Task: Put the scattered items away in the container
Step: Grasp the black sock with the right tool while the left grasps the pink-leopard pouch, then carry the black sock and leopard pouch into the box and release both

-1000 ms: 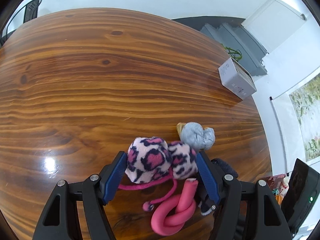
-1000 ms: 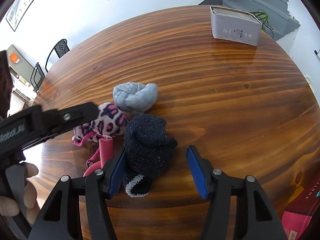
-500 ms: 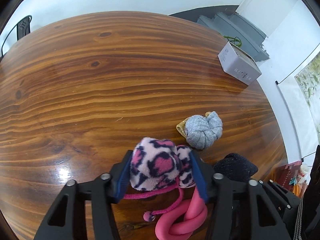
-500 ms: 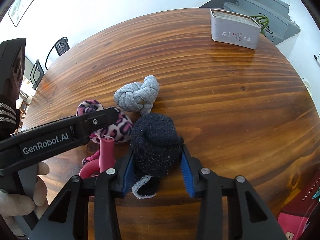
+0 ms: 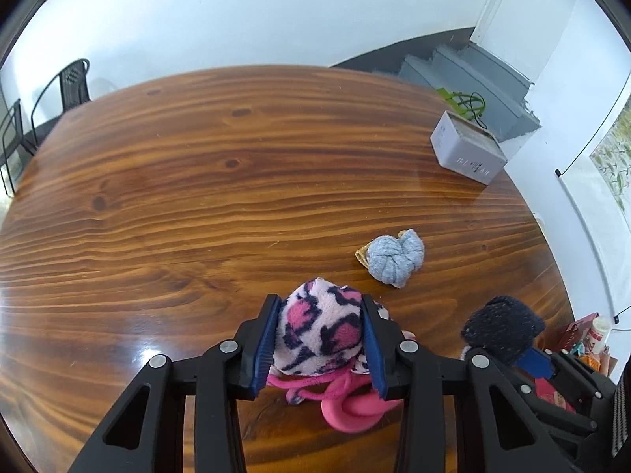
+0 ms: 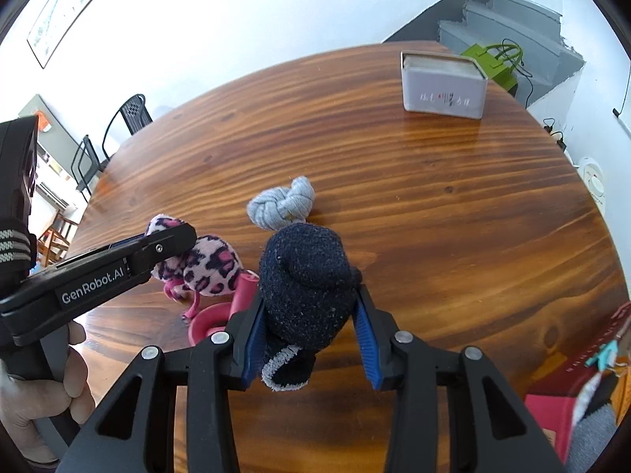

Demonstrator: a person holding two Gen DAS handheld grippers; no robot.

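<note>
My left gripper (image 5: 320,303) is shut on a pink leopard-print sock bundle (image 5: 319,331), held just above the wooden table (image 5: 197,197); its pink cords dangle beneath. A knotted pink foam tube (image 5: 355,410) lies on the table below it. My right gripper (image 6: 309,295) is shut on a dark navy sock ball (image 6: 307,272), whose grey-trimmed cuff hangs down between the fingers. A grey sock ball (image 6: 282,207) rests on the table just beyond both. The grey container (image 6: 441,86) stands near the far right edge of the table.
A red box (image 6: 560,406) sits off the table's near right edge. Black chairs (image 5: 71,82) stand beyond the far left rim. A green bag (image 6: 493,59) and grey stairs are behind the container. A hand (image 6: 51,394) grips the left tool's handle.
Both grippers closed on their sock bundles and rose with them. The leopard bundle came off the pink tube, and the dark sock ball left the tabletop.
</note>
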